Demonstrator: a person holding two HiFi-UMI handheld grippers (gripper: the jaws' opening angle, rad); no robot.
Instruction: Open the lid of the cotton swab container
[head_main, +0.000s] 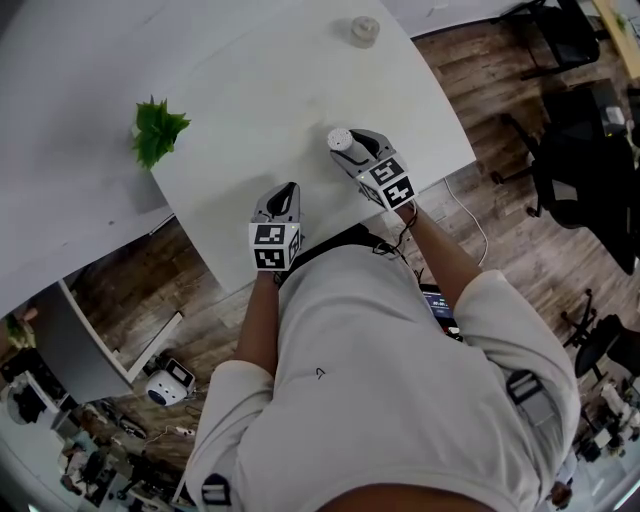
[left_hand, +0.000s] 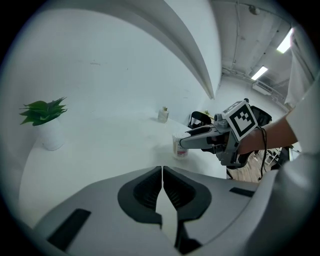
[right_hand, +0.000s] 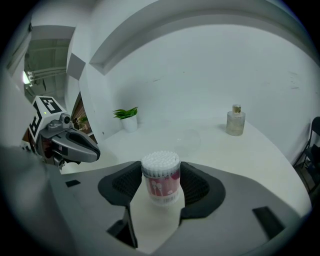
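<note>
1. On the white table (head_main: 300, 90), left edge: a small green plant (head_main: 157, 130) in a white pot, well apart from both claws.
2. Far end of the same table: a small glass bottle (head_main: 364, 30) with a pale cap, standing upright and alone.
3. Between bottle and container: a faint clear round piece (right_hand: 188, 139) lies flat on the tabletop; whether it is the lid cannot be told for sure.
4. Off the table: wooden floor and dark office chairs (head_main: 575, 170) to the right.
5. Left gripper (left_hand: 162, 172): jaws pressed together with nothing between them. It hangs over the table's near edge, beside the right claw and apart from the container.
6. Right gripper (head_main: 350, 146): jaws spread wide, a ribbed pad against each side of the cotton swab container (right_hand: 161, 182).
7. Container: stands upright on the table near its near right edge, between the right claw's pads. Its top is uncovered and the white swab tips (right_hand: 160, 161) show; a pink label wraps the clear body.
8. Path to the container: bare tabletop all around it.
</note>
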